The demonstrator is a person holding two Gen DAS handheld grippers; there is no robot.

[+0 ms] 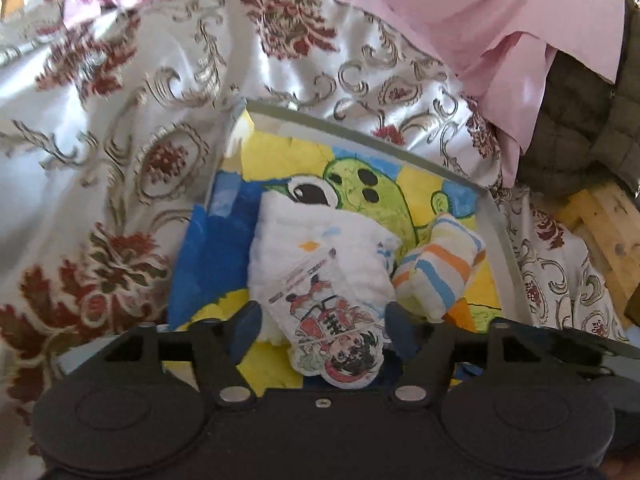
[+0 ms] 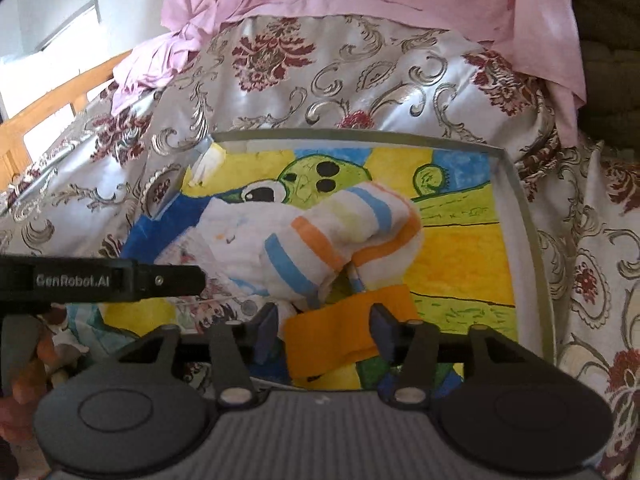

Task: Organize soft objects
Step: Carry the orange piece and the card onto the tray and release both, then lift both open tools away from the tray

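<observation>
White printed cloth [image 1: 320, 276] lay in the tray [image 1: 502, 236], low centre of the left view, touching the striped sock [image 1: 440, 268] at its right. Left gripper [image 1: 320, 320] fingers straddled the cloth, spread; contact unclear. Right gripper [image 2: 324, 328] spread around an orange strip [image 2: 344, 336]. Risk: closing could snag both items together. Tray's near edge was hidden behind the gripper bodies

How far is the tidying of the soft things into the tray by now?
Done, it seems: a white printed cloth bundle and a striped sock roll lie inside the grey tray. In hand: nothing firmly; the left gripper has open jaws around the cloth bundle, and the right gripper is open around an orange strip. Left: perhaps the pink fabric on the bed.
</observation>
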